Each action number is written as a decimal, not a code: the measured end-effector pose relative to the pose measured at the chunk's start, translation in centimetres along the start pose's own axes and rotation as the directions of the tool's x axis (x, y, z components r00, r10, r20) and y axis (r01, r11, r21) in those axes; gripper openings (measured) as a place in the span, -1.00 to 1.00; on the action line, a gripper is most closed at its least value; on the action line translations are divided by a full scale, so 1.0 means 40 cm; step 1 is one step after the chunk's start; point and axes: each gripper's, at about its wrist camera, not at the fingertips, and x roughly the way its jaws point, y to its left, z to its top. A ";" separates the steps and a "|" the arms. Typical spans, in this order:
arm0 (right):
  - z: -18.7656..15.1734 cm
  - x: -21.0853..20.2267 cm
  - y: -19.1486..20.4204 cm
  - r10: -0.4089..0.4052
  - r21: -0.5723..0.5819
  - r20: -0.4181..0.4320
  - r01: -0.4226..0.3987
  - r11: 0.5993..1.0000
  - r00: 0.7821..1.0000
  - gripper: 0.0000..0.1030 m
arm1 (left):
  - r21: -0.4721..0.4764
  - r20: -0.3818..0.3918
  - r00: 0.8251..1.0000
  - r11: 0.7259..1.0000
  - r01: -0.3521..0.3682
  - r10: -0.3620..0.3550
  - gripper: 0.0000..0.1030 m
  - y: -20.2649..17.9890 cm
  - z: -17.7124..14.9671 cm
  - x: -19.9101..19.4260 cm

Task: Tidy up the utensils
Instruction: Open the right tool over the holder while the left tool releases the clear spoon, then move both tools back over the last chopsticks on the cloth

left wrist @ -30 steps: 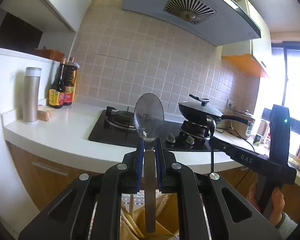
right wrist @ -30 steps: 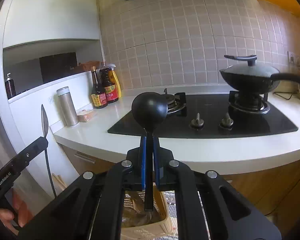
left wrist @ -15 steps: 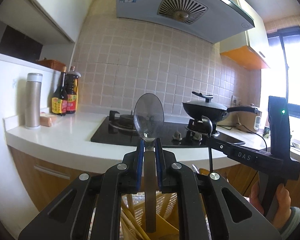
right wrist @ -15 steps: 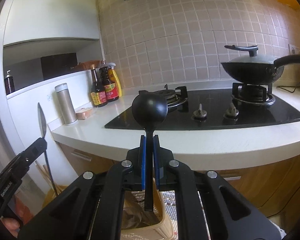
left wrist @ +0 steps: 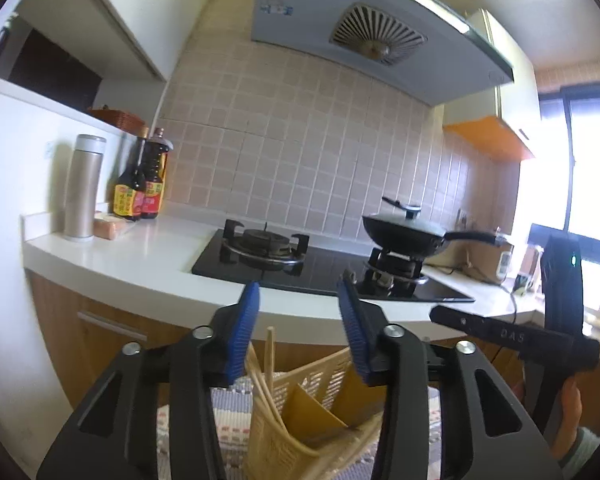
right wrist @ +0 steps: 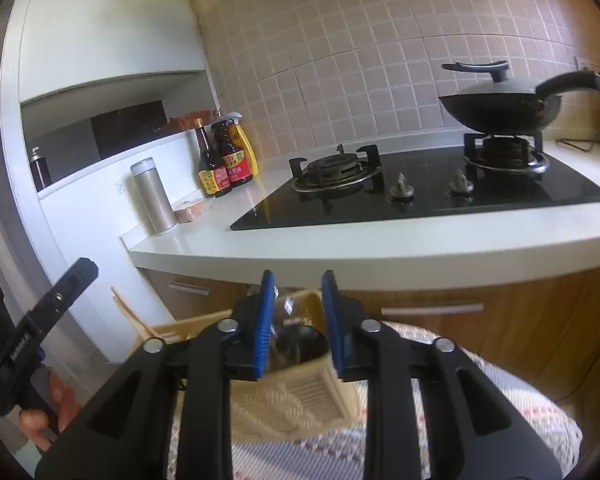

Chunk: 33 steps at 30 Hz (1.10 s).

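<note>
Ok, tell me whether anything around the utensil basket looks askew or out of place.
Nothing looks spilled or damaged. The chopsticks lean at a slant in the yellow basket rather than standing straight, and a dark ladle bowl sits in the basket between the right gripper's opening jaws. The basket rests on a striped cloth, not the counter.

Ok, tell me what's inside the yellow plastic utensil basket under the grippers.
The yellow plastic utensil basket holds wooden chopsticks in one compartment and a black ladle in another. The metal spoon isn't visible; the basket's bottom is hidden.
</note>
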 end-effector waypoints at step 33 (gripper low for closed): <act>-0.359 -0.112 0.114 -0.182 -0.055 -0.546 0.182 0.982 0.817 -0.04 | -0.042 -0.680 0.730 0.997 0.059 -0.072 -0.01 -0.059 -0.278 -0.065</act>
